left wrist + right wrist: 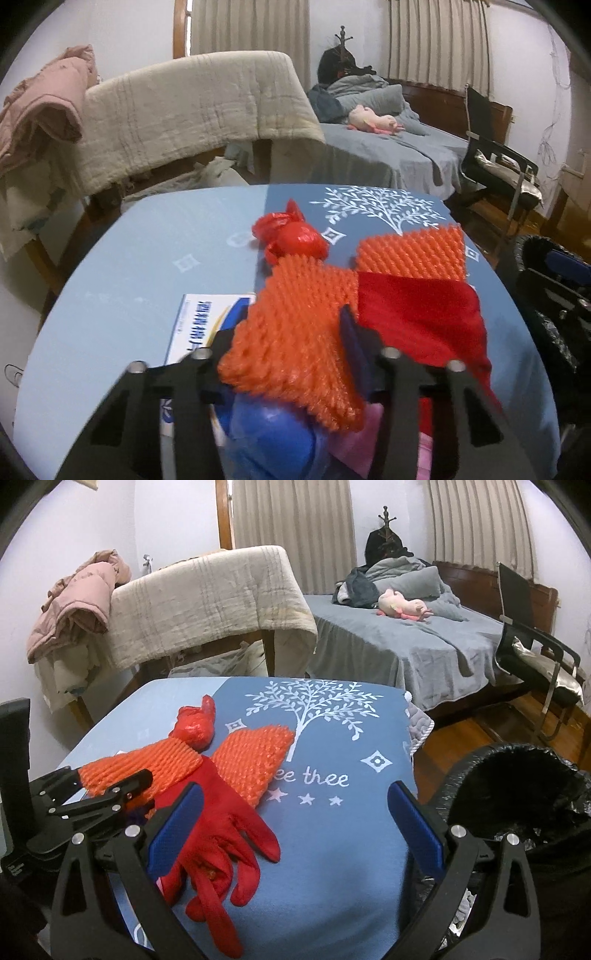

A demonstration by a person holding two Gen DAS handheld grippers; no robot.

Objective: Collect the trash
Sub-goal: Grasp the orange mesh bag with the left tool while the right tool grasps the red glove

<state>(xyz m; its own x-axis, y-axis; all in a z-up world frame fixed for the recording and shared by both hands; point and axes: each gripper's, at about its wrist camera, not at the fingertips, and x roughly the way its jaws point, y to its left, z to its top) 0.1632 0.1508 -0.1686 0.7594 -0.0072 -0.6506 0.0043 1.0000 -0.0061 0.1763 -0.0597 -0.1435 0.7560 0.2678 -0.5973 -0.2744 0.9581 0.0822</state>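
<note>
An orange foam net [295, 332] is held in the left gripper [291, 354] above the counter [332, 849].
The right gripper [295, 834] is spread wide, empty; transfer to the black-lined bin [517, 786] is judged next.

We see the orange foam net [295, 332] covering the left tool's [291, 332] fingertips. It also hides part of the printed box [207, 321]. The bin [517, 794] is cut by the right wrist frame edge. The red glove's [221, 845] lower fingers blur; pink scraps [354, 443] are unidentifiable.
</note>
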